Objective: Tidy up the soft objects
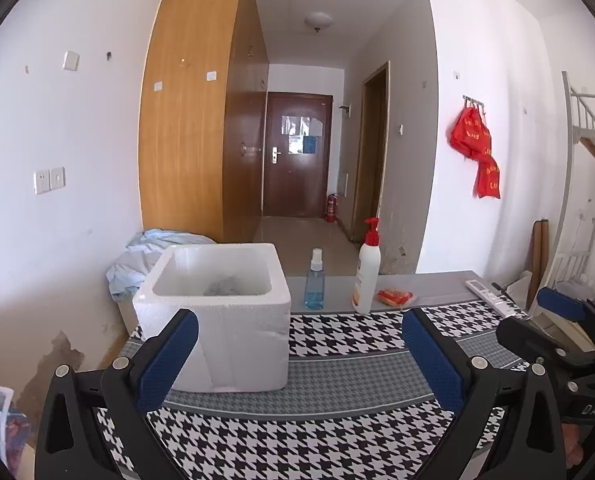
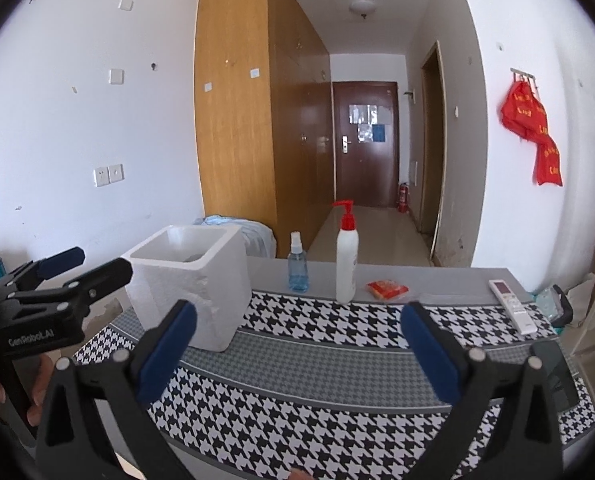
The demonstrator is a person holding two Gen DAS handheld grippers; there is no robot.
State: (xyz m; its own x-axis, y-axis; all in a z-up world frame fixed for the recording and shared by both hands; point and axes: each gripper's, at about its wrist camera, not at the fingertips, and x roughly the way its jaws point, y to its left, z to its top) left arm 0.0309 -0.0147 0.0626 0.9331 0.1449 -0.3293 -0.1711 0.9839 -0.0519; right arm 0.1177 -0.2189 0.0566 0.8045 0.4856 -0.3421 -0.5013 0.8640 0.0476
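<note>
Both my left hand-held gripper [image 1: 299, 354] and right hand-held gripper [image 2: 299, 344] gape wide and empty above the surface [image 1: 337, 384], since the grey soft object [image 1: 222, 287] already lies inside the foam box [image 1: 217, 320], for tidy keeping.

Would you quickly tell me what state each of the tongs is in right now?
Left tongs: open, holding nothing.
Right tongs: open, holding nothing.
</note>
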